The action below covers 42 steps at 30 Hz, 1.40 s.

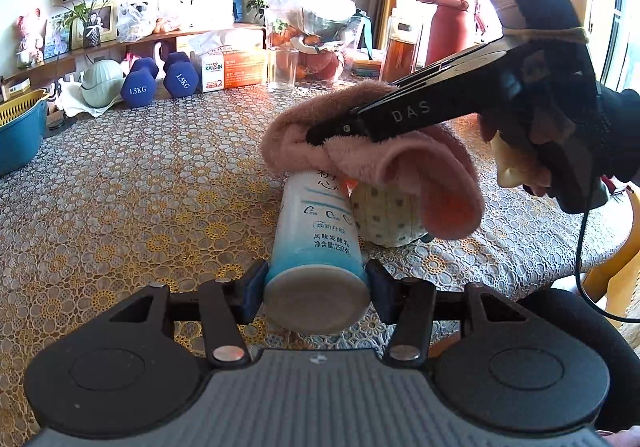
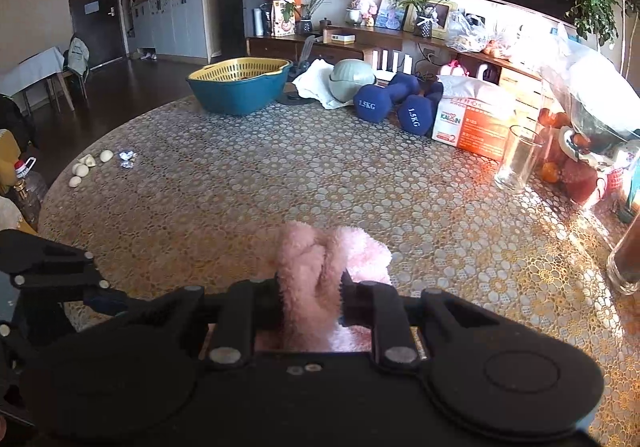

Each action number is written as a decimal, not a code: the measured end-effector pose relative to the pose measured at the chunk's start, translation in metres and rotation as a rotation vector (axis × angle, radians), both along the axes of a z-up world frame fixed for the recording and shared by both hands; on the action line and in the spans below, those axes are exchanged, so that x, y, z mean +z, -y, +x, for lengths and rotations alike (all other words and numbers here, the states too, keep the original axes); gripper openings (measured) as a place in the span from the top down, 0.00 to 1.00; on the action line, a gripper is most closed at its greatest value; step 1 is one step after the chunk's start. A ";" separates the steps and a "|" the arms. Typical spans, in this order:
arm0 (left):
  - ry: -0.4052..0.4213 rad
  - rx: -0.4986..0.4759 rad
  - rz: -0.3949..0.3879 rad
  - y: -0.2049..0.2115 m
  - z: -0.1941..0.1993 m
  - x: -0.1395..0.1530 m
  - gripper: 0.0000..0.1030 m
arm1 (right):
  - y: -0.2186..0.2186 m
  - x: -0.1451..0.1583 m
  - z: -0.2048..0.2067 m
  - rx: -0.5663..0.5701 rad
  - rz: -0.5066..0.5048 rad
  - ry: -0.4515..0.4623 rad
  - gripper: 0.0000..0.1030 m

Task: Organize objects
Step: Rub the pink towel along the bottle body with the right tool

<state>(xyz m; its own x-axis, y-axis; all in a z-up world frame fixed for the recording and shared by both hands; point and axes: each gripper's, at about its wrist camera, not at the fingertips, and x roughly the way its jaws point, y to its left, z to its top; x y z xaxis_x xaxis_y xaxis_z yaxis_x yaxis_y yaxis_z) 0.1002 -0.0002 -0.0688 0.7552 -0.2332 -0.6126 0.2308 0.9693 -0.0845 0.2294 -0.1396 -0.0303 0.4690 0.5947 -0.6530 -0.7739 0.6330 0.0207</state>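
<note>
My left gripper (image 1: 316,279) is shut on a white and blue yogurt cup (image 1: 316,231), which lies along the fingers with its base toward the camera. My right gripper (image 2: 308,287) is shut on a fluffy pink cloth (image 2: 316,267). In the left wrist view the right gripper (image 1: 320,135) holds the pink cloth (image 1: 372,155) over the far end of the cup, touching it. A pale dotted round object (image 1: 384,215) sits just right of the cup, partly under the cloth.
The table (image 2: 280,175) has a lace-pattern cover. At its far side stand a teal basin with a yellow basket (image 2: 240,83), two blue dumbbells (image 2: 400,103), an orange-white box (image 2: 472,119), an empty glass (image 2: 518,159) and bagged food (image 2: 592,119). Garlic cloves (image 2: 86,163) lie at the left edge.
</note>
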 end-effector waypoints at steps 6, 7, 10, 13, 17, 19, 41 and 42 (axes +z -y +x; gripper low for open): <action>-0.001 0.001 -0.005 -0.001 0.000 0.000 0.49 | 0.012 -0.007 0.013 -0.084 -0.005 -0.006 0.80; 0.000 0.001 -0.005 -0.001 0.000 0.000 0.49 | 0.014 -0.008 0.013 -0.119 -0.021 0.009 0.80; 0.006 0.000 -0.001 -0.001 -0.001 0.001 0.49 | 0.025 -0.002 0.012 -0.177 -0.013 0.026 0.81; 0.008 0.000 0.001 -0.001 0.000 0.001 0.49 | 0.037 0.014 0.001 -0.152 0.040 0.044 0.81; 0.008 0.002 0.000 0.000 0.000 0.001 0.49 | 0.039 0.038 -0.028 -0.058 0.099 0.076 0.81; 0.008 0.001 0.002 0.000 0.000 0.001 0.49 | 0.035 0.044 -0.043 -0.007 0.114 0.089 0.81; -0.010 0.001 -0.001 -0.001 0.000 -0.005 0.49 | 0.001 0.011 -0.079 0.160 0.125 -0.040 0.81; -0.011 0.001 -0.002 -0.001 0.000 -0.005 0.49 | 0.001 0.009 -0.076 0.153 0.119 -0.038 0.81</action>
<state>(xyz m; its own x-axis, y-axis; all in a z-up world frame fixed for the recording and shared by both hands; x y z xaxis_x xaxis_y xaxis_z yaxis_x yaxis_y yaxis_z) 0.1004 0.0010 -0.0738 0.7484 -0.2337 -0.6207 0.2291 0.9694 -0.0887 0.1529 -0.1406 -0.0208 0.3440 0.7311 -0.5891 -0.8579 0.4998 0.1193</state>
